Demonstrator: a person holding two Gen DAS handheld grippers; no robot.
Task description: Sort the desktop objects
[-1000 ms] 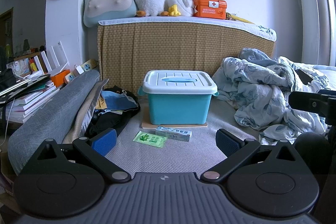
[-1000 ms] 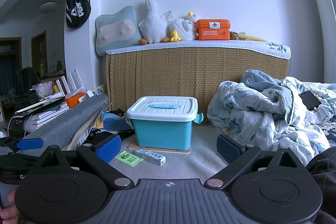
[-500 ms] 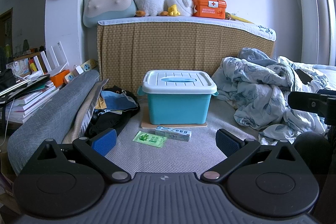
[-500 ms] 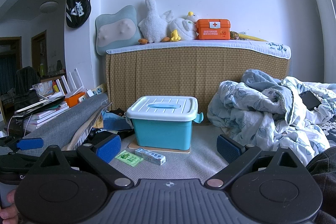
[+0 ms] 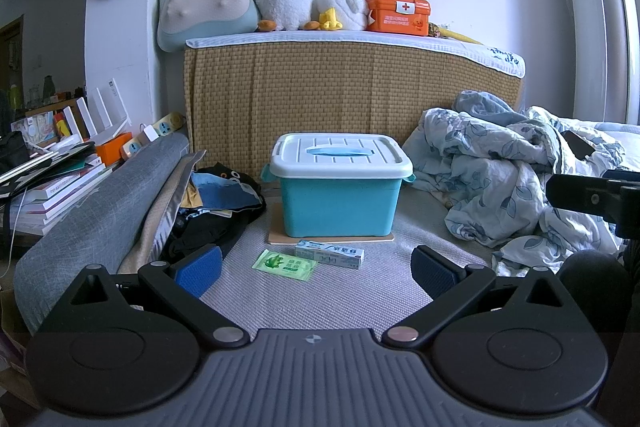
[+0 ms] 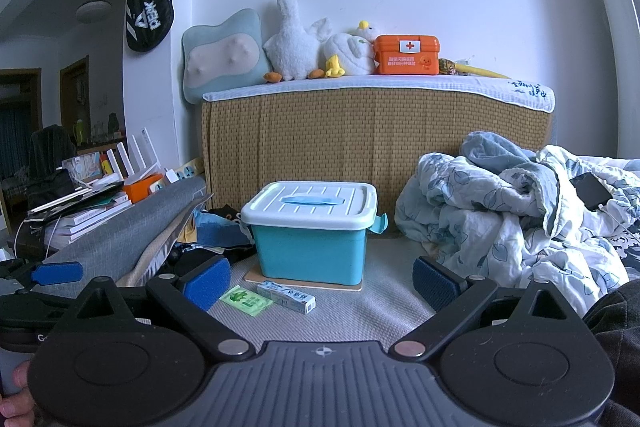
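Observation:
A teal storage box with a closed white lid stands on a thin board on the grey mat. In front of it lie a white toothpaste carton and a green wipes packet. My left gripper is open, short of both items, nothing between its blue pads. My right gripper is also open and empty, set back from the carton. The left gripper's blue fingertip shows at the left edge of the right wrist view.
A crumpled floral quilt with a black phone fills the right. Dark clothes and a grey rolled mat lie left, books beyond. A wicker headboard carries plush toys and an orange first-aid box.

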